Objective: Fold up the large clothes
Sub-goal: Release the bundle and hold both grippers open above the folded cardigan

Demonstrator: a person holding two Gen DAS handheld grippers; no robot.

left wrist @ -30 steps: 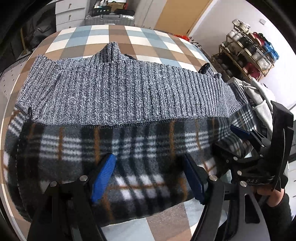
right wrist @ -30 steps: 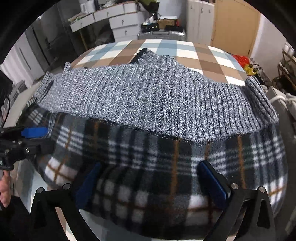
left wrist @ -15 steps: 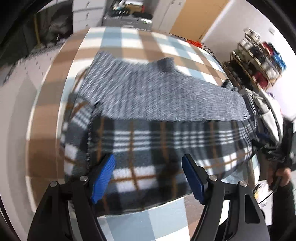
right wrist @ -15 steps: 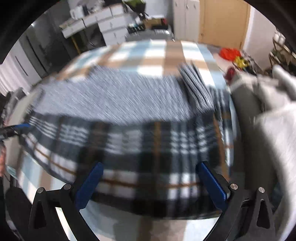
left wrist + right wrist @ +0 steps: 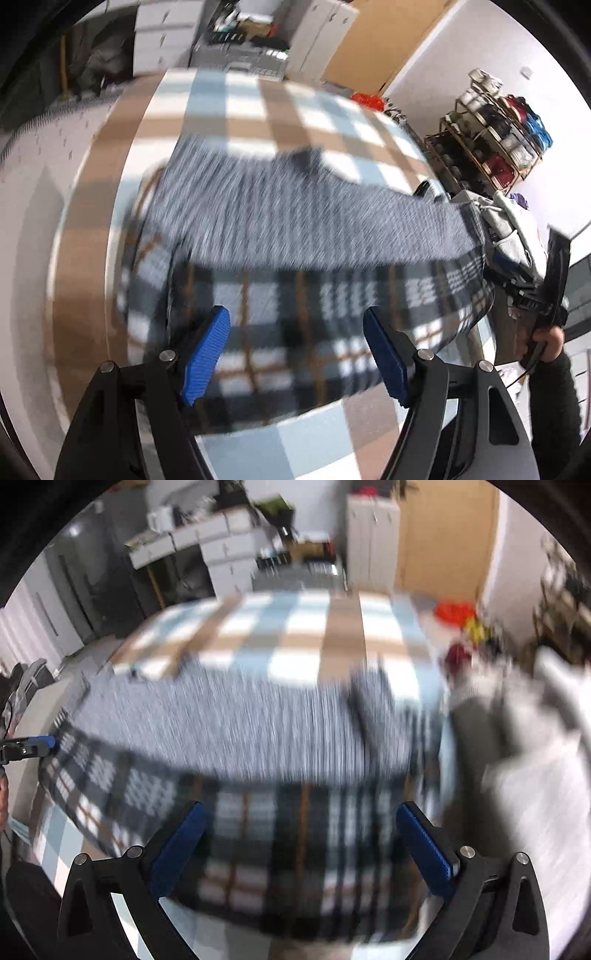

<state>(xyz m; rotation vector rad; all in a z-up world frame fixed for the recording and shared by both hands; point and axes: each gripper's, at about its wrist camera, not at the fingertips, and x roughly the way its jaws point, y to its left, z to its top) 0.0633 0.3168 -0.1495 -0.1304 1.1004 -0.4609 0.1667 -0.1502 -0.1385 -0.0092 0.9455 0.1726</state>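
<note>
Left wrist view: the left gripper (image 5: 295,354) has its jaws released, spread wide with nothing between the blue pads. The folded garment of black-and-white plaid fleece with a grey ribbed knit layer on top (image 5: 295,258) lies straight ahead of them on the checked brown, blue and white table cover (image 5: 258,99), its long axis running crosswise to the jaws. Its plaid near edge sits just beyond the pads, and its left end is the closer one. The right gripper (image 5: 546,295) shows at the garment's far right end; whether its jaws are parted cannot be told here.

Right wrist view: the right gripper (image 5: 299,845) is also released and empty. The garment (image 5: 258,738) lies crosswise ahead, its right end nearest, beside a blurred pile of pale grey clothes (image 5: 535,746). The left gripper's tip (image 5: 33,746) meets the left end.
</note>
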